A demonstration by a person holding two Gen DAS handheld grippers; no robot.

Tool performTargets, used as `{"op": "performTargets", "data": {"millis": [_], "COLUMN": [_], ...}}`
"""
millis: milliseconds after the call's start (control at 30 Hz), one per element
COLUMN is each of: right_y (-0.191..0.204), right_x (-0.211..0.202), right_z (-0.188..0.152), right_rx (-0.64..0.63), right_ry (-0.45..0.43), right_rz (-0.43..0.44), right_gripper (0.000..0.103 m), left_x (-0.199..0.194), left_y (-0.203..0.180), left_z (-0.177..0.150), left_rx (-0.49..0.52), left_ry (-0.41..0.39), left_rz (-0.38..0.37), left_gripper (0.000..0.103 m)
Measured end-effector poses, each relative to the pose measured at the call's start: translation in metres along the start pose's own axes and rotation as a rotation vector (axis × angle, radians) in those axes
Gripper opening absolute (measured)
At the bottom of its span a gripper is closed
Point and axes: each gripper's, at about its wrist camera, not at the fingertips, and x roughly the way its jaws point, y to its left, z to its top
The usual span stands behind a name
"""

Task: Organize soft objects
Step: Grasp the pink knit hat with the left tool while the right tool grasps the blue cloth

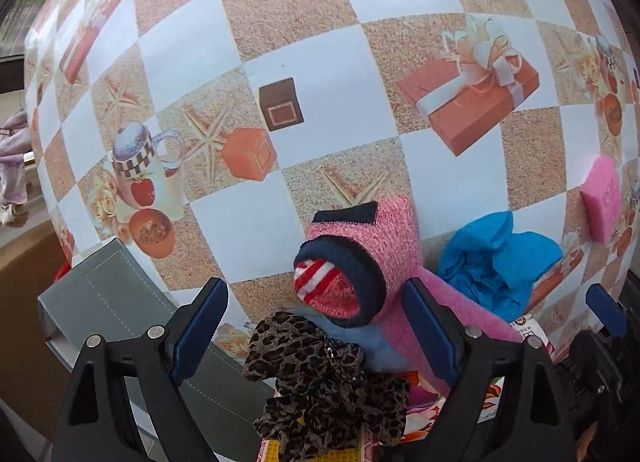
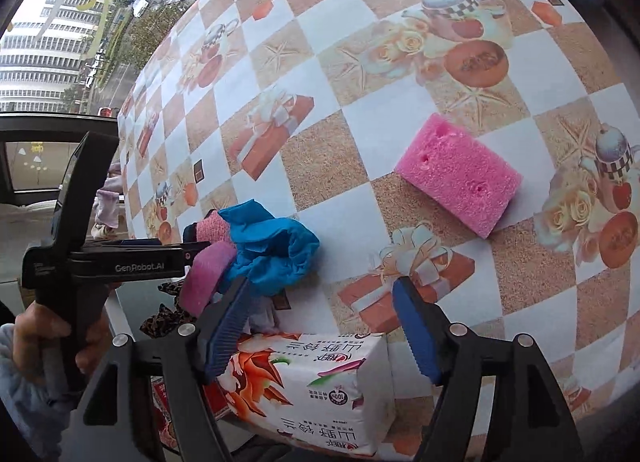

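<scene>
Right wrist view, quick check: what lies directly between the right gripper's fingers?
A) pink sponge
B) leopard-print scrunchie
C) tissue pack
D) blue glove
C: the tissue pack lies between the open fingers of the right gripper, untouched by the pads; the pink sponge lies farther out on the table and the blue glove off to the left.

A home, it seems: the worktop (image 2: 340, 134) wears a printed checkered oilcloth, laundry (image 1: 12, 158) hangs at a window (image 2: 48, 22), and apartment blocks (image 2: 36, 62) stand outside.
</scene>
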Motion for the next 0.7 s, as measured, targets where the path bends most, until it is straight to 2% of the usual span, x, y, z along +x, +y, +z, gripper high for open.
{"op": "performTargets", "data": {"millis": [133, 233, 300, 333, 433, 533, 633, 700], "right_y": [0.008, 0.014, 0.019, 0.022, 0.023, 0.019, 0.005, -0.014], "right_x": [0.019, 0.039, 0.051, 0.057, 0.070, 0.069, 0.048, 0.031], "right_z": [0.005, 0.012, 0.016, 0.017, 0.021, 0.017, 0.010, 0.005], "right_rx": [0.013, 0.036, 0.038, 0.037, 0.032, 0.027, -0.003, 0.012], "right_ry": [0.036, 0.071, 0.084, 0.089, 0.115, 0.120, 0.088, 0.064], "right_rz": [0.017, 0.023, 0.009, -0.012, -0.021, -0.014, -0.061, -0.094], "right_gripper": [0.073, 0.073, 0.073, 0.072, 0.029, 0.024, 0.024, 0.024], "left_x": [0.012, 0.014, 0.015, 0.015, 0.014, 0.004, -0.007, -0.019], "left_y": [0.009, 0.013, 0.016, 0.017, 0.024, 0.030, 0.047, 0.059], "left_z": [0.005, 0.004, 0.000, -0.001, -0.006, -0.008, -0.009, -0.009], "left_rx": [-0.030, -0.033, -0.020, -0.014, -0.021, -0.009, -0.043, -0.078], "left_ry": [0.032, 0.024, 0.003, -0.004, -0.026, -0.101, -0.167, -0.219], "left_rz": [-0.040, -0.063, -0.063, -0.058, -0.112, -0.060, -0.029, -0.040], "left_gripper": [0.091, 0.090, 0.075, 0.062, 0.043, 0.031, 0.031, 0.031]}}
